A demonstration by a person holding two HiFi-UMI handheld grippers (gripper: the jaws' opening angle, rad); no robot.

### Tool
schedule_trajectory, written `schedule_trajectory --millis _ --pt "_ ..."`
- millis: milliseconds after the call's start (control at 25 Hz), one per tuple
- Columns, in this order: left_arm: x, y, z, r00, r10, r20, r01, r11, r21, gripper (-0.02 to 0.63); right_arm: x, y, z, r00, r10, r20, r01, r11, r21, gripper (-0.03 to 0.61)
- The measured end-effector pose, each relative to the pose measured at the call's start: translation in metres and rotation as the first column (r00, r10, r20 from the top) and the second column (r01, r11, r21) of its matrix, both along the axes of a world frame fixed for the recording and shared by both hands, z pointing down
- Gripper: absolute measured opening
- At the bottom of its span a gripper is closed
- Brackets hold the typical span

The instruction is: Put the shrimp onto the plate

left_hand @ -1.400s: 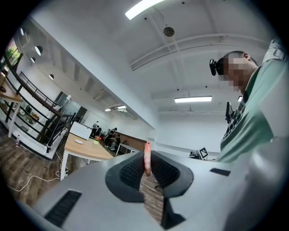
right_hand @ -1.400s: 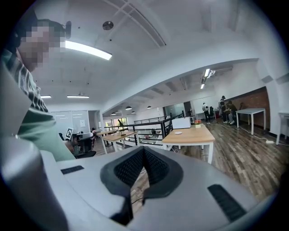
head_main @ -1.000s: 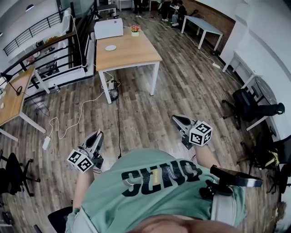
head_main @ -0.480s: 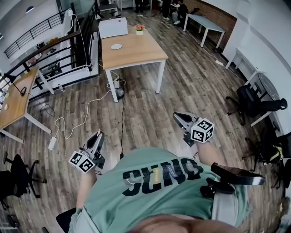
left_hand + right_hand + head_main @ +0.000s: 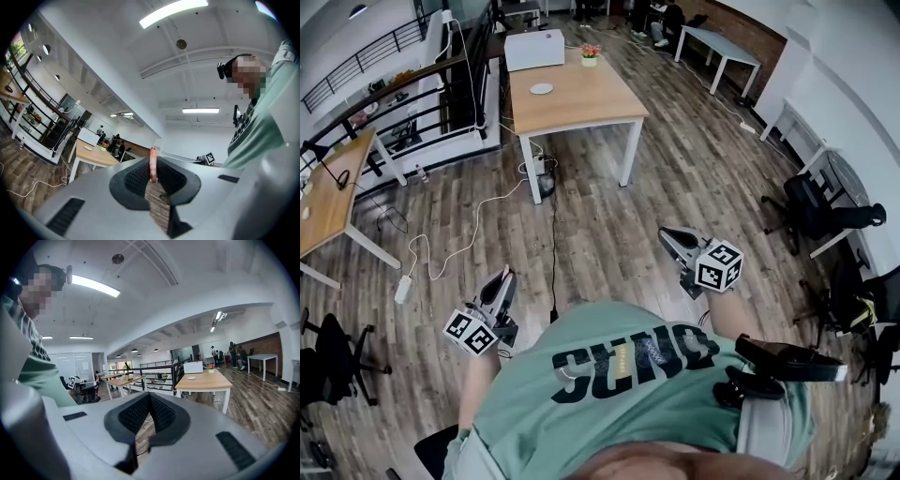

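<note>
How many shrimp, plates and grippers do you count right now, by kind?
shrimp: 1, clamped in the left gripper
plate: 1, on the wooden table
grippers: 2, left gripper and right gripper
Total: 4

Wooden table (image 5: 581, 98) on plank floor (image 5: 609, 225), white plate (image 5: 541, 89) on top, white box (image 5: 534, 49) at far edge, what looks like a flower pot (image 5: 589, 54) beside it.
</note>
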State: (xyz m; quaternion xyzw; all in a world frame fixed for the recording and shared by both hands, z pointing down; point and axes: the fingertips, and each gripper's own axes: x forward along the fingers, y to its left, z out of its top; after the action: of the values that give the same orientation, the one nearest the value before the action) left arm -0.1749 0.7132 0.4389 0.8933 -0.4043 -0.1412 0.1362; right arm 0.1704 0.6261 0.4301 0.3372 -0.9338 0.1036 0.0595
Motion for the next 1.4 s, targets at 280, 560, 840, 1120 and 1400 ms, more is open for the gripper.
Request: schedule_trajectory --millis 280,560,840,1120,1400 --pt "-0.011 -0.004 0.007 1.000 -0.018 -0.007 0.018 1.000 -0.014 0.046 -0.017 -0.013 0.005 1.000 -0.029 -0.007 0.029 1.000 -0.010 0.005" --pt "-0.001 -0.027 0.013 0.999 -0.045 0.008 0.046 0.998 -0.042 0.046 -0.011 -0.045 0.023 0.998 -0.057 0.016 0.057 0.998 -0.041 0.005" --pt "0.047 -0.081 0.003 0.996 -0.084 0.042 0.086 0.995 -0.048 0.045 0.031 -0.115 0.029 0.993 -0.095 0.066 0.098 0.995 -0.037 0.005" --pt "0.117 -0.146 -0.015 0.992 -0.112 0.055 0.114 0.992 -0.046 0.046 0.087 -0.192 0.027 0.985 -0.143 0.095 0.147 0.988 -0.037 0.005" --pt "0.177 -0.196 -0.012 0.991 -0.106 0.075 0.112 0.991 -0.073 0.046 0.133 -0.244 0.042 0.976 -0.161 0.145 0.172 0.983 -0.067 0.005"
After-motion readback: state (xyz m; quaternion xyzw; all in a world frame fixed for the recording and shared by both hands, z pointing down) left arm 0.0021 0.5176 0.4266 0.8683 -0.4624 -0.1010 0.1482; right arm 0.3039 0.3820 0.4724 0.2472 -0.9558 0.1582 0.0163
